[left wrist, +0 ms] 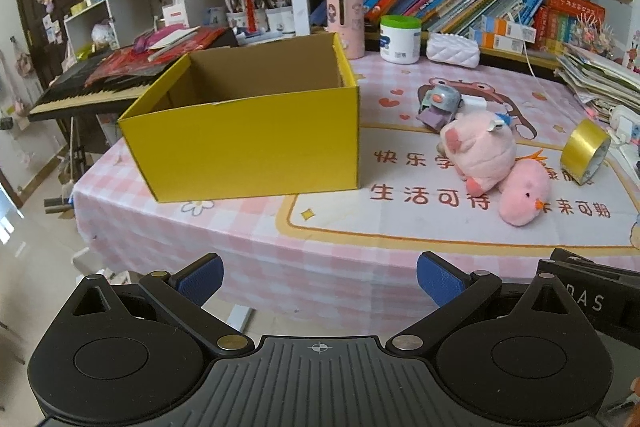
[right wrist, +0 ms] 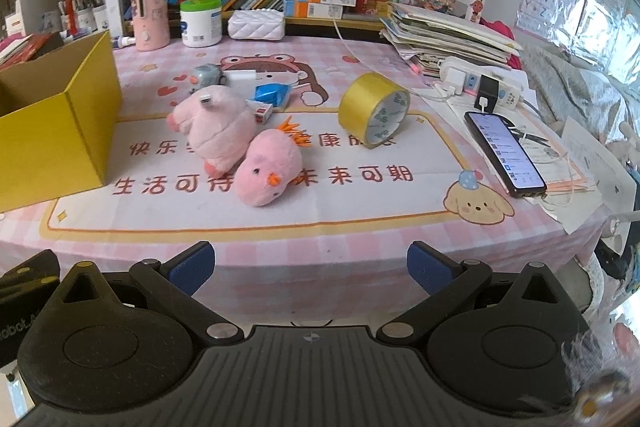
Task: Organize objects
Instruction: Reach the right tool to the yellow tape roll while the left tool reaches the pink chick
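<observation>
An open yellow cardboard box [left wrist: 248, 143] [right wrist: 52, 131] stands on the left part of the pink checked tablecloth [left wrist: 340, 251]; what I see of its inside looks bare. To its right lie two pink plush toys [left wrist: 480, 151] [right wrist: 224, 123], one with an orange beak [left wrist: 524, 195] [right wrist: 268, 167]. Behind them sit a small grey toy [left wrist: 440, 103] [right wrist: 206, 75], a blue packet [right wrist: 272, 95] and a small white block. A roll of gold tape [left wrist: 586, 151] [right wrist: 374, 109] stands on edge. My left gripper [left wrist: 320, 279] and right gripper [right wrist: 310, 267] hover open at the table's near edge, holding nothing.
A pink cylinder [right wrist: 150, 13], a white jar with a green lid [right wrist: 200, 23] and a white quilted pouch [right wrist: 256, 23] line the back under crowded bookshelves. A phone [right wrist: 506, 153], power strip [right wrist: 480, 83] and paper stack [right wrist: 444, 35] fill the right side. A keyboard [left wrist: 88, 95] stands left.
</observation>
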